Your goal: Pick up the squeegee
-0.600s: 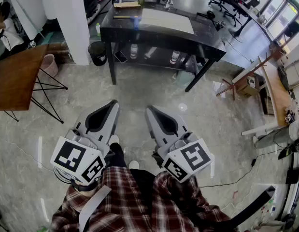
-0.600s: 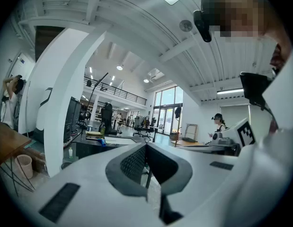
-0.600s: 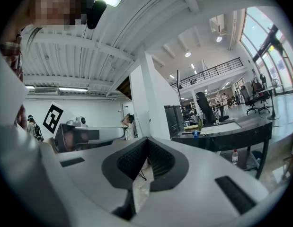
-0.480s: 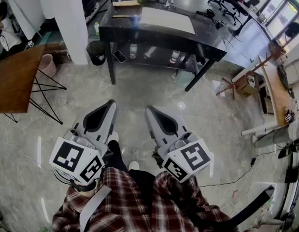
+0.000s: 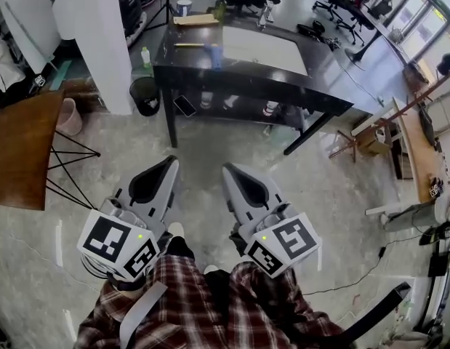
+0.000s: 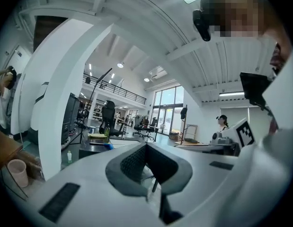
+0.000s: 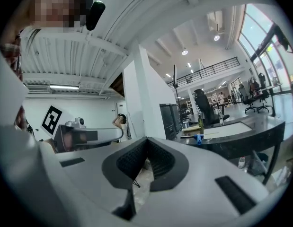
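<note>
The squeegee, with a blue handle and a thin bar running to its left, lies on the far left part of the black table ahead. It shows small and blue in the left gripper view and in the right gripper view. My left gripper and right gripper are held side by side close to my body, pointing toward the table and well short of it. Both have their jaws shut with nothing between them, as seen in the left and right gripper view.
A white sheet and a cup lie on the black table, with bottles on its lower shelf. A white pillar, black bin and brown folding table stand at the left. A wooden bench and floor cable are at the right.
The black table has shifted slightly down and right in the head view. Both grippers keep the same shut pose in front of my body.
</note>
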Tool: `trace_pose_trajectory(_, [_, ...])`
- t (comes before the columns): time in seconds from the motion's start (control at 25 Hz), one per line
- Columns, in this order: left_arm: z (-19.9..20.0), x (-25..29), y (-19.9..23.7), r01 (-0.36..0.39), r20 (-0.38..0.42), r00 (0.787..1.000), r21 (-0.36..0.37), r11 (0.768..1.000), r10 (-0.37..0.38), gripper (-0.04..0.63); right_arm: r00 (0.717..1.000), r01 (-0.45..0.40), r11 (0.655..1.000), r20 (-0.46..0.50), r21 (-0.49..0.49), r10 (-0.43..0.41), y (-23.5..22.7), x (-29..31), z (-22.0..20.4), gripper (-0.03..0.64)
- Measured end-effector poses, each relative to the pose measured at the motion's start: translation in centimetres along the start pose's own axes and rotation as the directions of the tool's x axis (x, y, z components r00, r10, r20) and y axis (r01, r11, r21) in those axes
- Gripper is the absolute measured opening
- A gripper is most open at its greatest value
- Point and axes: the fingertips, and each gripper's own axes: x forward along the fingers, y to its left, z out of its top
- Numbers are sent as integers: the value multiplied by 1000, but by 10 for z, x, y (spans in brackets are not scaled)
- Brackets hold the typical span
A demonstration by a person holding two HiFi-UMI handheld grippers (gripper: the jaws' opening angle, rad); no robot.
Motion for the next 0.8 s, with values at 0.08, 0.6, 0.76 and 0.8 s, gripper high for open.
trace_pose_trajectory(0.08, [3, 12, 21, 16, -7, 1000, 4, 1000, -16, 9, 1000, 11, 1000, 1, 2, -11, -9, 25, 2, 12])
trace_pose_trajectory(0.6, [5, 69, 126, 57, -62, 996, -48, 997, -60, 9, 993, 110, 992, -43, 58, -108, -54, 121, -6, 12])
trace_pose_trajectory(0.76, [7, 104, 141, 61, -72, 995, -56, 997, -64, 9, 992, 123, 990, -51, 73, -119, -88, 145, 0, 12])
trace_pose_trajectory(0.8, [9, 114, 147, 58, -69, 996, -56, 997, -62, 9, 992, 121, 990, -48, 73, -118, -98, 153, 2, 12])
